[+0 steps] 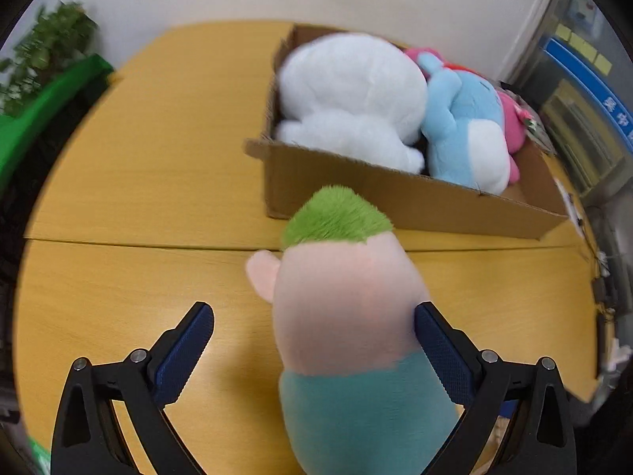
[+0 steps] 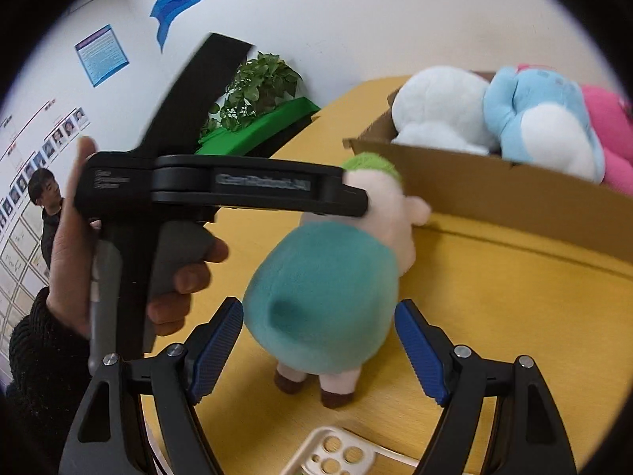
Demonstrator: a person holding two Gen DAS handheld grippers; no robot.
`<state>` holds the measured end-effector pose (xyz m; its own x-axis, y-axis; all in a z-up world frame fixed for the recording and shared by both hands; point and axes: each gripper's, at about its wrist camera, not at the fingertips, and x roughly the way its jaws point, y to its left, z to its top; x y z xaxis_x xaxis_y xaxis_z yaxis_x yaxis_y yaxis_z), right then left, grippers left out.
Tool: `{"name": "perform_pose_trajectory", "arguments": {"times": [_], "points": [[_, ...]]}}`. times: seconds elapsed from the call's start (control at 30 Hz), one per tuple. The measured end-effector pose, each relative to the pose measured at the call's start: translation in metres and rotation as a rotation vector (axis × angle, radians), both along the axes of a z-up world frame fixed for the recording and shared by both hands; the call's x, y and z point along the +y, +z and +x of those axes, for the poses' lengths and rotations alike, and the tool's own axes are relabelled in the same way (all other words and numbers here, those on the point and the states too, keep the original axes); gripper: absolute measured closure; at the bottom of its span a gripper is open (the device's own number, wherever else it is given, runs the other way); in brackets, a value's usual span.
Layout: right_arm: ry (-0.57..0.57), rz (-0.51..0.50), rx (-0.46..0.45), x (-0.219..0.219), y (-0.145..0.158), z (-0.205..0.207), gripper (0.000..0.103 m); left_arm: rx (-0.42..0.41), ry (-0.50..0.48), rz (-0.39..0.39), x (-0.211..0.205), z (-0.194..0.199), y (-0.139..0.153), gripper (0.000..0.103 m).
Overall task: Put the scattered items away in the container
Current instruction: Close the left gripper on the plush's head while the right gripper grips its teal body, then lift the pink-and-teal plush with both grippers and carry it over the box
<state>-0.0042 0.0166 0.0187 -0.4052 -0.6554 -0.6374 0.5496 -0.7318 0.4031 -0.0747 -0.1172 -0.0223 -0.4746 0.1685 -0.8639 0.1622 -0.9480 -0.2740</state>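
The right gripper point(image 2: 318, 350) has its jaws wide, one on each side of the doll point(image 2: 328, 289), down at its teal body. The pads do not press on it. The left gripper point(image 1: 312, 350) is wide too. One blue pad point(image 1: 439, 350) is right against the doll's side. The other pad stands clear of it, so nothing is pinched.

The doll is not in the box point(image 1: 395, 194) yet. In the right view its brown feet point(image 2: 308, 388) seem to be on the yellow table point(image 1: 138, 150), just in front of the box wall.

What could go wrong? The doll is soft and round. If only one pad pushes it, it could tip over or roll away. If both grippers squeeze at once, they could bump each other or pull the doll two ways.

Farther off, the box looks very full. A big white toy point(image 1: 352, 91), a blue toy point(image 1: 463, 118) and a pink toy point(image 2: 605, 134) fill it up. I think the doll could sit on top and slide back out. A push could also shove the light box along the table.
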Motion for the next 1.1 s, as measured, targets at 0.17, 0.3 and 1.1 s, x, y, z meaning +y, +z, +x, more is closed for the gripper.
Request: {"name": "perform_pose_trajectory", "arguments": {"times": [0.17, 0.3, 1.1], "points": [[-0.032, 0.005, -0.013, -0.018, -0.021, -0.008, 0.022, -0.027, -0.078, 0.079, 0.003, -0.002, -0.002, 0.026], [-0.006, -0.008, -0.037, -0.02, -0.025, -0.009, 0.034, -0.024, -0.107, 0.065, 0.007, 0.002, 0.002, 0.031], [-0.211, 0.078, 0.1, 0.21, 0.038, 0.016, 0.044, 0.165, -0.303, 0.281, 0.226, -0.067, 0.056, 0.036]]}}
